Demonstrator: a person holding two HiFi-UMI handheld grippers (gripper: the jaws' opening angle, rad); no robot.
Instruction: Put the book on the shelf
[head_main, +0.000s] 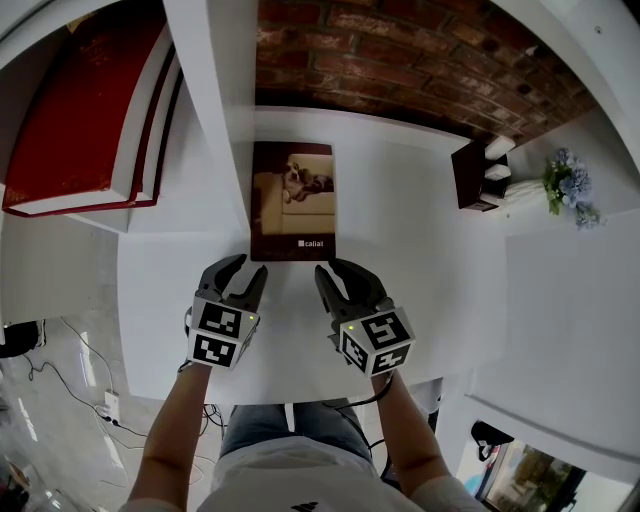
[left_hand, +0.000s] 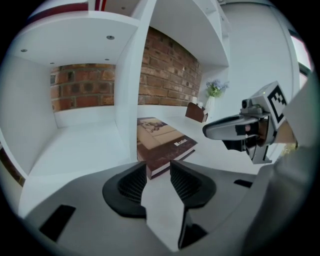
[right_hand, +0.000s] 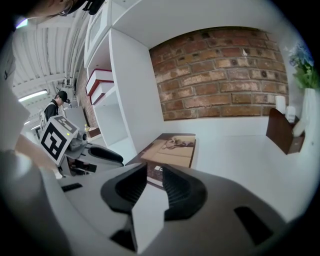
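1. We hold both grippers at the near end of a hardcover book (head_main: 292, 200). It lies flat, cover up, on the white shelf board (head_main: 420, 260), with its left edge close along the upright divider (head_main: 215, 120).
2. The left gripper (head_main: 247, 274) has its jaws parted and released. In the left gripper view the book's near corner sits right at their mouth, with neither pad pressing on it.
3. The right gripper (head_main: 334, 272) also has its jaws apart, though less widely, and it grasps nothing. The book's other near corner lies just ahead of its tips.
4. The book's long axis runs straight away from the jaws toward the brick back wall (head_main: 400, 60). The dog-on-sofa picture is at the far end and the white title mark is nearest us.
5. Neither hand looks clearly nearer, since the two grippers flank the short near edge about evenly.
6. In our judgement the book already rests on the shelf. Any further move would go forward along that axis.
7. Red books (head_main: 80, 110) sit on a higher shelf beyond the divider, to the left of the jaws. A dark holder (head_main: 475, 175) and flowers (head_main: 568, 185) stand well apart to the right.
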